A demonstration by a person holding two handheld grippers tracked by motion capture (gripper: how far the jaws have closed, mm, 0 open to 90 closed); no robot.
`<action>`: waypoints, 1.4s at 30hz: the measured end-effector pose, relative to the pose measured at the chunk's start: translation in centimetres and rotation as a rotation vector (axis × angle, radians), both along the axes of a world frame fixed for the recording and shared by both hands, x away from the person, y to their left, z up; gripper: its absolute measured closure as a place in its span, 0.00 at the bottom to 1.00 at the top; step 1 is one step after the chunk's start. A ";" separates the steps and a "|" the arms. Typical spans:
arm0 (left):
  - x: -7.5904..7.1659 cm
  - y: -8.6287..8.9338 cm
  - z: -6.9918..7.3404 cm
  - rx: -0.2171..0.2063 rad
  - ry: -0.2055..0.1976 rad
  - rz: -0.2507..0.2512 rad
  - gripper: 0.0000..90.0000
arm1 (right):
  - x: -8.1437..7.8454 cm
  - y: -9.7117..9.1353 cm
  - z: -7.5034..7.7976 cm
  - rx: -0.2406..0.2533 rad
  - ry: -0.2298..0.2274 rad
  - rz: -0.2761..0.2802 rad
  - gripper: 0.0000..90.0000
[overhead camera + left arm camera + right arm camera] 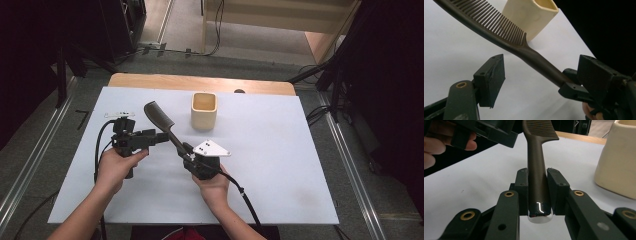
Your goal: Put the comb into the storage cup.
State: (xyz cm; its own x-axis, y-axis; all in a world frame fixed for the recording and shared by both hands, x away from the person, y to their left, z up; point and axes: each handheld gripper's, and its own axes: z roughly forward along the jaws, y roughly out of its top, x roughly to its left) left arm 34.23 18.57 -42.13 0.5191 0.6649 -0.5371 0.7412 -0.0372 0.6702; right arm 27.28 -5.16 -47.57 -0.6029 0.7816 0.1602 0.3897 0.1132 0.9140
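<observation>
The right gripper clamps the comb by its handle tip; the left gripper gapes empty beside it. So short a grip could let the comb pivot and slip before reaching the cream cup.

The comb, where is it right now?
In the high view the comb is off the table, its handle clamped in the right gripper; it slants toward the cream cup, with the open left gripper beside it.
</observation>
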 end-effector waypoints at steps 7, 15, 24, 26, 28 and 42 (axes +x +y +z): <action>0.5 -0.2 0.0 -0.028 0.028 0.030 0.28 | 0.1 0.2 -0.1 0.023 -0.003 -0.010 0.78; 0.8 -0.5 -0.3 -0.025 0.037 0.052 0.29 | 0.0 0.4 -0.2 0.035 -0.008 -0.015 0.78; 1.1 -1.0 -0.9 -0.021 0.054 0.065 0.32 | 0.0 0.9 -0.2 0.051 -0.007 -0.016 0.78; 1.2 -1.1 -1.1 -0.029 0.063 0.068 0.33 | 0.1 0.9 -0.2 0.052 -0.015 -0.015 0.78; 1.3 -1.2 -1.3 -0.036 0.073 0.065 0.33 | 0.1 1.0 -0.1 0.055 -0.016 -0.016 0.78; 1.6 -1.4 -1.7 -0.088 0.133 0.079 0.45 | 0.1 1.2 -0.2 0.070 -0.019 -0.023 0.78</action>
State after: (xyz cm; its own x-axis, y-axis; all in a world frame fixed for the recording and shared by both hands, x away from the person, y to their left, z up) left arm 35.81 17.20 -43.80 0.3877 0.6484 -0.6551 0.8217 0.0790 0.5644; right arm 27.40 -3.97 -47.76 -0.5883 0.7828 0.2030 0.3735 0.0403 0.9267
